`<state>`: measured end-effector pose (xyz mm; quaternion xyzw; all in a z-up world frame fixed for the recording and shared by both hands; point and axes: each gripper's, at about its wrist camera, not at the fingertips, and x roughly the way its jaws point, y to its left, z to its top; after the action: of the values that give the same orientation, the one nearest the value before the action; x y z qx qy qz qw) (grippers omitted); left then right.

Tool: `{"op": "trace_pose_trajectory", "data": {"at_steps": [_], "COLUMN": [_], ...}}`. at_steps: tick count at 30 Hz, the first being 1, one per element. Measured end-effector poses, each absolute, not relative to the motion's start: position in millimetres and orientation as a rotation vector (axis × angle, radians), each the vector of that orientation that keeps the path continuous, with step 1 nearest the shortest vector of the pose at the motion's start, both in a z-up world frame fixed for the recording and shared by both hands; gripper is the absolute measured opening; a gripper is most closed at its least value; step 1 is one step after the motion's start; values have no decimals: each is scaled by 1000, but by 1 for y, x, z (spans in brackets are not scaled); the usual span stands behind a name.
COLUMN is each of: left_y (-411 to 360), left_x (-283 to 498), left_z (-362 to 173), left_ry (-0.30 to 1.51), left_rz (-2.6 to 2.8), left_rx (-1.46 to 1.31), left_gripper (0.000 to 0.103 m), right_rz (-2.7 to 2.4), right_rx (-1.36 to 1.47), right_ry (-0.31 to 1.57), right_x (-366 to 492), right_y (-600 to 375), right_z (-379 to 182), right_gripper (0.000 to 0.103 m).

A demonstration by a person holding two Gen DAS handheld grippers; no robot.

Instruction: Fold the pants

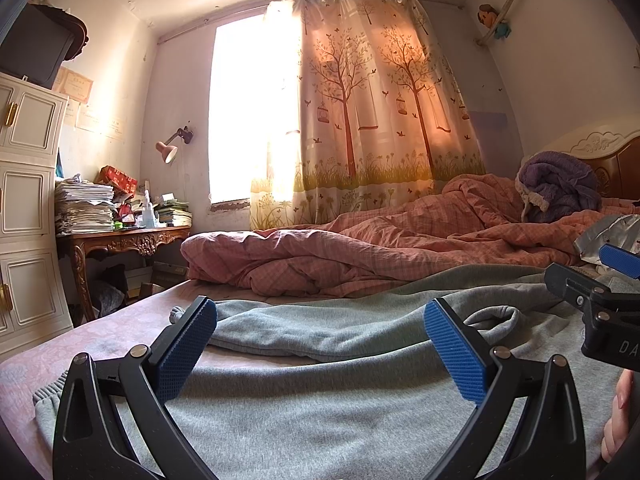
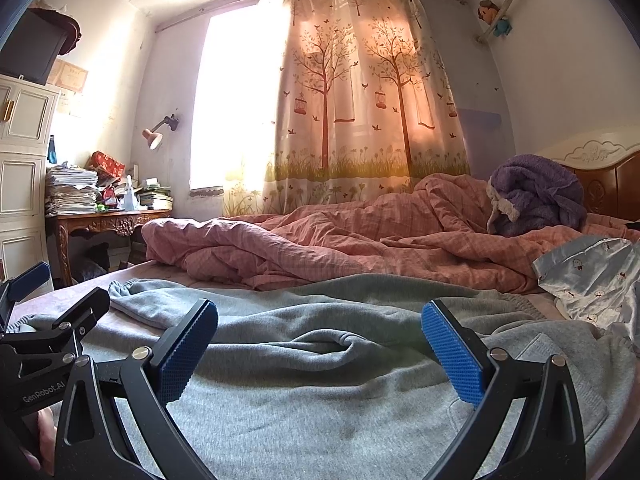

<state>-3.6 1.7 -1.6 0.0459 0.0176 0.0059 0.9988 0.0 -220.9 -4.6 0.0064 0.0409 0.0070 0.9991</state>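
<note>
Grey sweatpants (image 1: 320, 400) lie spread across the near side of the bed, also filling the right wrist view as grey pants (image 2: 320, 400). My left gripper (image 1: 320, 344) hovers just above the cloth, open, nothing between its blue pads. A cuffed leg end (image 1: 52, 394) shows at its left. My right gripper (image 2: 320, 344) is open too, over a rumpled fold (image 2: 340, 340) of the pants. Each gripper shows at the edge of the other's view: the right one (image 1: 608, 280) and the left one (image 2: 44, 312).
A rumpled pink checked duvet (image 1: 360, 240) lies behind the pants, with a purple fleece bundle (image 2: 536, 196) near the headboard. A pale printed garment (image 2: 592, 280) sits at the right. A cluttered wooden desk (image 1: 124, 236) and white cabinet (image 1: 28, 200) stand left.
</note>
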Motion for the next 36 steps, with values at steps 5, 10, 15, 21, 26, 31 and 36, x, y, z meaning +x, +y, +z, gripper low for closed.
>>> {"op": "trace_pose_trajectory", "data": {"at_steps": [5, 10, 15, 21, 26, 31, 36], "left_y": [2, 2, 1, 0, 0, 0, 19], "left_x": [-3, -3, -2, -1, 2, 4, 3], "left_z": [-2, -5, -4, -5, -5, 2, 15], "left_ry": [35, 43, 43, 48, 66, 102, 191], "left_rz": [11, 12, 12, 11, 16, 20, 34], "left_rx": [91, 93, 93, 92, 102, 132, 135], "left_gripper": [103, 103, 103, 103, 103, 103, 103], "right_rz": [14, 14, 16, 16, 27, 59, 106], "right_rx": [13, 14, 13, 13, 15, 28, 36], "right_ry": [83, 82, 93, 95, 129, 188, 293], "right_x": [0, 0, 1, 2, 5, 19, 27], "right_y": [-221, -221, -219, -219, -218, -219, -223], "right_z": [-5, -5, -7, -8, -10, -12, -7], "right_gripper": [103, 103, 103, 103, 103, 103, 102]}}
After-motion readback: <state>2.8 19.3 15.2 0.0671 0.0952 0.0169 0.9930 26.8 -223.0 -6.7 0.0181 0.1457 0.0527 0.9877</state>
